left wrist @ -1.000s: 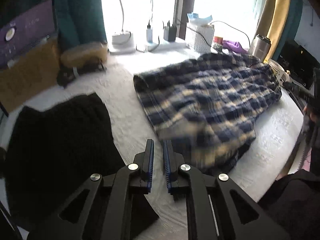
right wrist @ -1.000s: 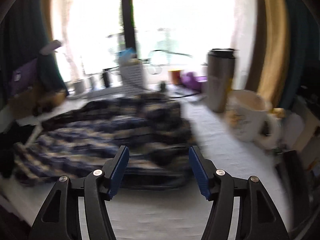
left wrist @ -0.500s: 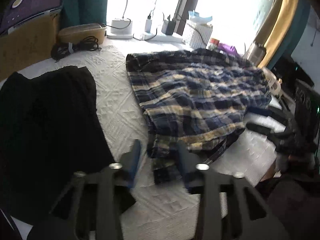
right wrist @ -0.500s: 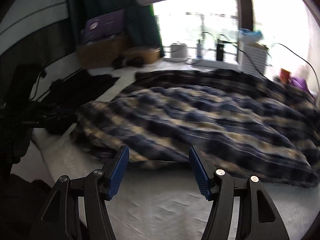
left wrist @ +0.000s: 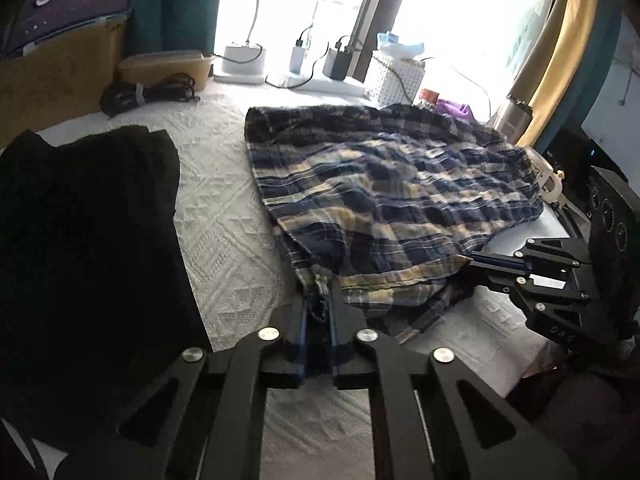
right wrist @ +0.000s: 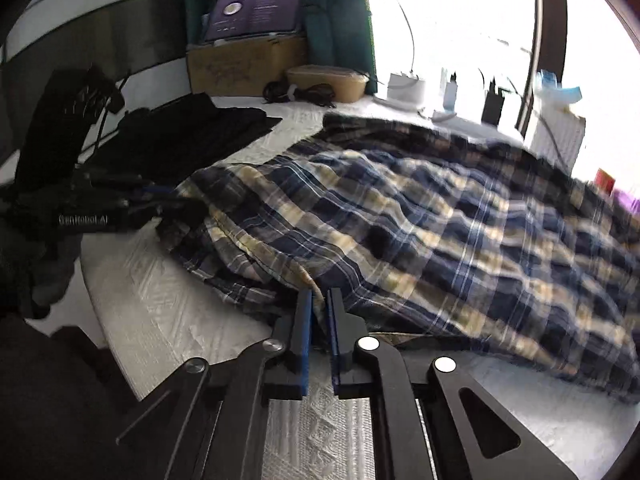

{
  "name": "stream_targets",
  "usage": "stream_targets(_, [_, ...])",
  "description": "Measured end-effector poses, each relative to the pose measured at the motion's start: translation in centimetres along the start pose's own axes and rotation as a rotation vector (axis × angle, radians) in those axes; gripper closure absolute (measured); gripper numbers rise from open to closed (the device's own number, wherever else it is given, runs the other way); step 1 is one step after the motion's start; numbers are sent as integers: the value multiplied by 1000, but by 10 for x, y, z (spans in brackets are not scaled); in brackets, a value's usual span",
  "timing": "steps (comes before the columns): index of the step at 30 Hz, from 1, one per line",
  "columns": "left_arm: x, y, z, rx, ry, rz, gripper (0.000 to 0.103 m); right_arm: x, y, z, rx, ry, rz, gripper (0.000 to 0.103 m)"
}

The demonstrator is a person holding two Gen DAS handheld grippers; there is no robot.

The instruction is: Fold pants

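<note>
Left wrist: black garment (left wrist: 80, 240) beside pants (left wrist: 380, 200).

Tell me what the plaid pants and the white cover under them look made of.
Plaid pants: a thin woven fabric, probably cotton or flannel, matte; it wrinkles softly and bunches where the left gripper and right gripper pinch its edge. White cover: a quilted or knitted textile, judging by its raised diamond pattern; the fibre cannot be told.

The plaid pants (right wrist: 420, 216) blur toward their far right edge, and the black garment (left wrist: 80, 248) runs off-frame left.
</note>
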State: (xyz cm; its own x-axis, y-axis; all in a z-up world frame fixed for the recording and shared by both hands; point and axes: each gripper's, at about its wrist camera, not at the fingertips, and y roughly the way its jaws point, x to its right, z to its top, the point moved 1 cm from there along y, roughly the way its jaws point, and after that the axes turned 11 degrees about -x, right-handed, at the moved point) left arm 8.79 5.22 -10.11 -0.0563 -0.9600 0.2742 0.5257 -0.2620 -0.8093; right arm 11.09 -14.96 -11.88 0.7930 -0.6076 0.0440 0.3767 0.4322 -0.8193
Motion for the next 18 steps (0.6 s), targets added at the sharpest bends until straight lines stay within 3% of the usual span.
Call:
stream_targets(4, [6, -12, -2, 11, -4, -14, 98, 2, -11, 0, 21, -2, 1, 98])
stream_targets(13, [10, -12, -16, -48, -13, -16, 99, -2, -23, -13, 7, 10, 46, 103])
stream_targets(18, [2, -14, -13, -48, -61, -28, 98, 2, -20, -18, -2, 31, 55, 102])
